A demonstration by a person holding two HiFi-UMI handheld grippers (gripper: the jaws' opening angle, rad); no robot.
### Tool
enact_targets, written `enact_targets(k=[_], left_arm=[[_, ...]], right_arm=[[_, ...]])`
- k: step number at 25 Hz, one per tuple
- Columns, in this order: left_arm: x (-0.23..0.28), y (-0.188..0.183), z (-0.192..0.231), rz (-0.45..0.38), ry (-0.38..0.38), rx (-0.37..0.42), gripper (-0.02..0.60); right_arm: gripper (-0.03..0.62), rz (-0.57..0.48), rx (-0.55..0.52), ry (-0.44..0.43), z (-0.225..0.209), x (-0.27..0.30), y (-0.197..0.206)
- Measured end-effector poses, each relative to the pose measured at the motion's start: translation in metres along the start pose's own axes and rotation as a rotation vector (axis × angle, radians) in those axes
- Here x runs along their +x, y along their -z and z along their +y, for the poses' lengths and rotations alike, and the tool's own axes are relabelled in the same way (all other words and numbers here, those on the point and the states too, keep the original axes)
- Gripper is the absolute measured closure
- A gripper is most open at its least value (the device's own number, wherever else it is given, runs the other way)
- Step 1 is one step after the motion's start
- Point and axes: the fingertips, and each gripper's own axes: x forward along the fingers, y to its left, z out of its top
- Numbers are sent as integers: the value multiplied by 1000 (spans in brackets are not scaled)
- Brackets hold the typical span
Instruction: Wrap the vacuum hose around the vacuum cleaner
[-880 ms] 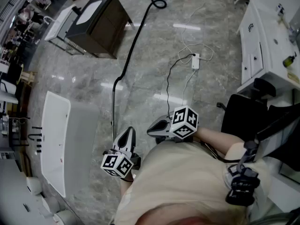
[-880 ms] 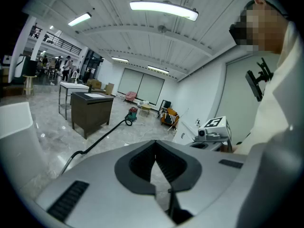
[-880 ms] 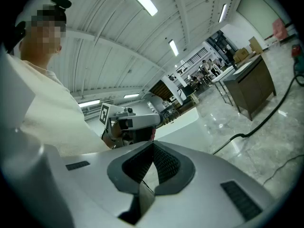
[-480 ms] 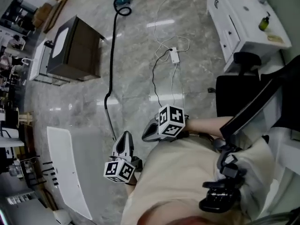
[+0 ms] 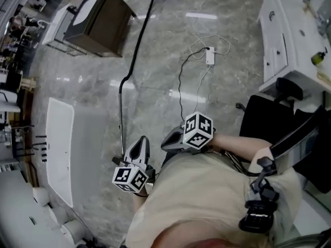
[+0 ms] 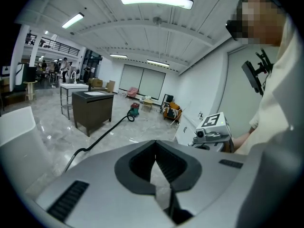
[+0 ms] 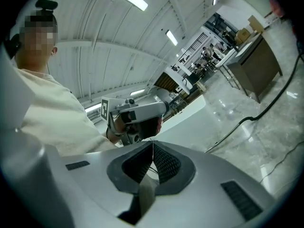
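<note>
The floor [image 5: 93, 87] is polished grey marble with pale veining and glare patches from the ceiling lights.

Surroundings, head view:
- 11 o'clock: a dark brown box-shaped cabinet [image 5: 98, 25], with a white wire rack [image 5: 56, 29] touching its far side.
- 9 o'clock: a long white unit [image 5: 59, 149] with rounded corners.
- 1 o'clock: a white power strip [image 5: 210, 56] lying on the floor, with thin black and white cables [image 5: 182, 81] looping from it towards the person.
- 2 o'clock: a white counter unit [image 5: 289, 40] with drawers.
- 3 o'clock: a black office chair [image 5: 266, 123].

The vacuum hose [image 5: 138, 43] is black, flexible and matte. It lies uncoiled on the floor, running from 12 o'clock past the cabinet to a bend, where a thin grey wand [image 5: 122, 123] carries on towards the left gripper [image 5: 141, 140]. The vacuum cleaner [image 6: 134, 109], small, red and teal, stands well apart at the hose's far end.

The left gripper's jaws are pressed together with nothing between them. The right gripper [image 5: 165, 144] is likewise closed and empty. Neither touches the hose.
</note>
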Motion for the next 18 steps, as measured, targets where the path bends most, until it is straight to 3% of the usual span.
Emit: enact_targets(k=[7,12,18], left_arm=[[-6,-13,62,3,26,-7,577],[-12,-27,134,-29,44,-12,577],[-43,-46,248,-42,91,-47,577]], right_arm=[[588,19,38,47,-29,35,-31],[588,-17,80,198,-78,69,-70],[588,64,62,309,-118,153,-122]])
